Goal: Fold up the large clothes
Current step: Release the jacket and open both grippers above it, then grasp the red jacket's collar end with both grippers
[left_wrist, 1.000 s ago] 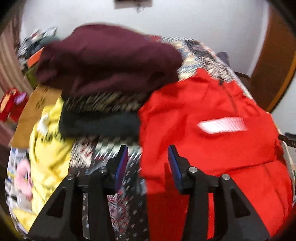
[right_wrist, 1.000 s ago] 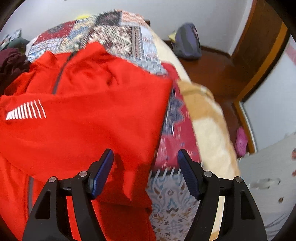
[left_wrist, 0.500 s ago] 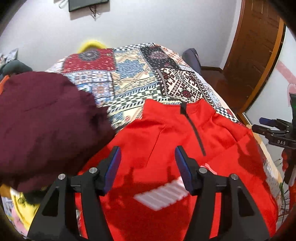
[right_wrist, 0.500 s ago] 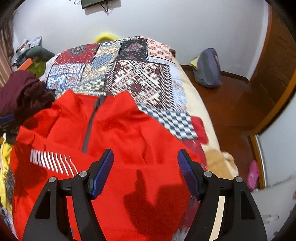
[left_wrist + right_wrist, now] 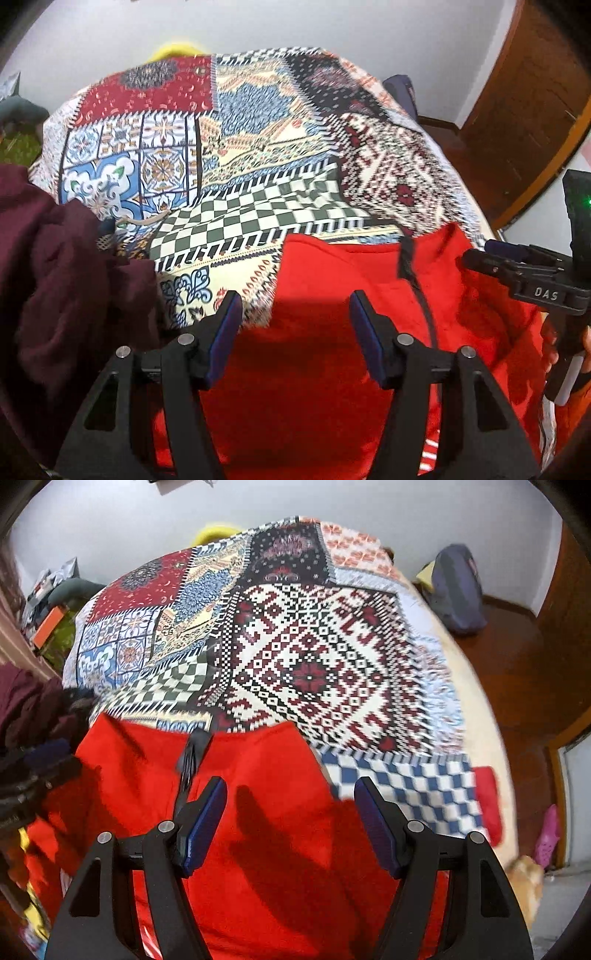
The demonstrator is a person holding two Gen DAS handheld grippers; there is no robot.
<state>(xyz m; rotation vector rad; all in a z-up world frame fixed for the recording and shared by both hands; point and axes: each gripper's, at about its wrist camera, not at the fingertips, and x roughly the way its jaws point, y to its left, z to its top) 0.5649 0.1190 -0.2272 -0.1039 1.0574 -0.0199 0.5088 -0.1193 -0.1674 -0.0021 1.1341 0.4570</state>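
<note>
I am in a bedroom of a home. Before me is a bed (image 5: 436,686) under a patchwork cover (image 5: 306,653) of many patterns, and its far edge meets a plain white wall (image 5: 332,502). Clothes lie on the cover: a red top (image 5: 266,812) at the near edge and a maroon pile (image 5: 55,295) at the left edge. Right of the bed I see a dark wooden floor (image 5: 517,672), a brown door (image 5: 535,92), a grey bag (image 5: 458,587) by the wall and a pink slipper (image 5: 548,834).
</note>
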